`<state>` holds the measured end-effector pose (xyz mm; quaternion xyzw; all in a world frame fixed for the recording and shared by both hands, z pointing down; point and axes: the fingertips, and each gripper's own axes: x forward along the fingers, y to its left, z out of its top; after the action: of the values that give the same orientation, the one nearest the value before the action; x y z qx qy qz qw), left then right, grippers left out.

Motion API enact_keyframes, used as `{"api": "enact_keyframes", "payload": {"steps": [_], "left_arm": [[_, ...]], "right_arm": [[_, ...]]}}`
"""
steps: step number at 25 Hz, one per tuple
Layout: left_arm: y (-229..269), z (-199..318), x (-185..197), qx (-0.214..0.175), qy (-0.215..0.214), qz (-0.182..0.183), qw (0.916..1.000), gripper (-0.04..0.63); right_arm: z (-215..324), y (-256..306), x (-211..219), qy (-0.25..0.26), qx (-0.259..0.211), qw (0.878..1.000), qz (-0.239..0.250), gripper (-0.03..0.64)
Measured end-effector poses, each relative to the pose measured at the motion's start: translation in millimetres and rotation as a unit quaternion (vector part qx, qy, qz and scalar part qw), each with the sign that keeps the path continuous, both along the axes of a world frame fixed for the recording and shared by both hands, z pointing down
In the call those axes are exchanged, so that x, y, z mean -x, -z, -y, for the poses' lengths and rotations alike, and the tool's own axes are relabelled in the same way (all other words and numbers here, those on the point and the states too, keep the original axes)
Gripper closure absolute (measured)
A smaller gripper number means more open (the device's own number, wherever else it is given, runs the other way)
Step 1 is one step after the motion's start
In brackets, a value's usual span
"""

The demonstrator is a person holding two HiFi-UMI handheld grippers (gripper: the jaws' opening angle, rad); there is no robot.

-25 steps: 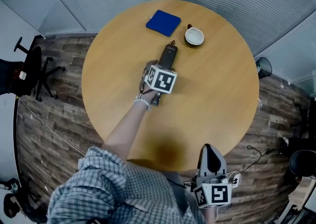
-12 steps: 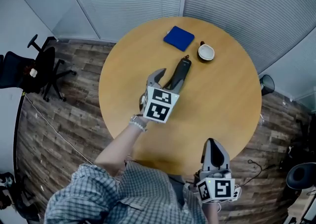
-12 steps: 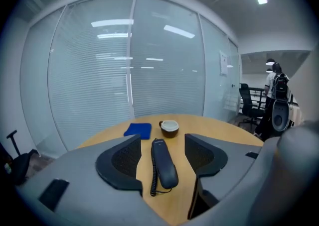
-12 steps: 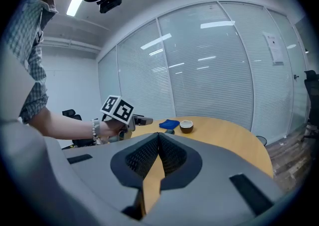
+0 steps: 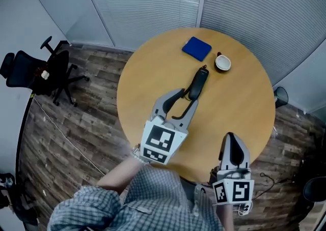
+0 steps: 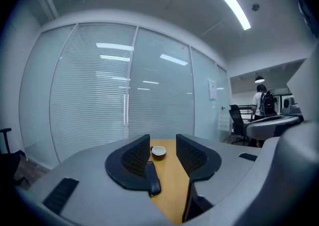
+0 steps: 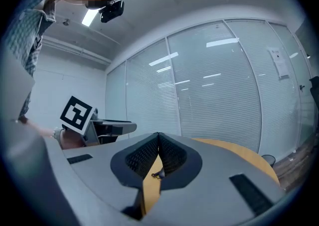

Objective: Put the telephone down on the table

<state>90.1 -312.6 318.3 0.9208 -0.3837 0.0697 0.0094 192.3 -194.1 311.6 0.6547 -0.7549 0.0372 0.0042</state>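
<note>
Seen from above, a round wooden table (image 5: 153, 72) stands on a plank floor in front of glass walls with blinds. A black phone (image 5: 197, 83) lies flat near the table's middle, its long side running from near to far, and nothing touches it. Just beyond it to the far right are a small white cup (image 5: 222, 62) and a blue square pad (image 5: 196, 48).

The left gripper (image 5: 186, 97) hangs above the table on the near side of the phone. A second ago it was low over the phone's near end. It has since lifted and drawn back toward the person. Its jaws have just been closing and now stand partly apart, with nothing between them (its own view shows only the tabletop, phone and cup through the gap).

The right gripper (image 5: 230, 139) is at the near right edge of the table, jaws pressed together and empty.

The phone is down and let go, so the task looks finished.
</note>
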Motion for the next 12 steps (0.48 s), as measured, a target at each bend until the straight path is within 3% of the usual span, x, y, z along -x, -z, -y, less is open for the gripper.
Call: {"api": "enact_keyframes", "payload": {"steps": [8,12], "left_arm": [[30,-24,23,-0.063,0.042,-0.003,0.9971,0.562],[39,-31,28,-0.087,0.056,-0.024,0.9943,0.586]], "right_arm": [[17,26,4,0.023,-0.039,0.999,-0.003,0.607],[24,33,6,0.029,-0.050,0.998,-0.002,0.607]]}}
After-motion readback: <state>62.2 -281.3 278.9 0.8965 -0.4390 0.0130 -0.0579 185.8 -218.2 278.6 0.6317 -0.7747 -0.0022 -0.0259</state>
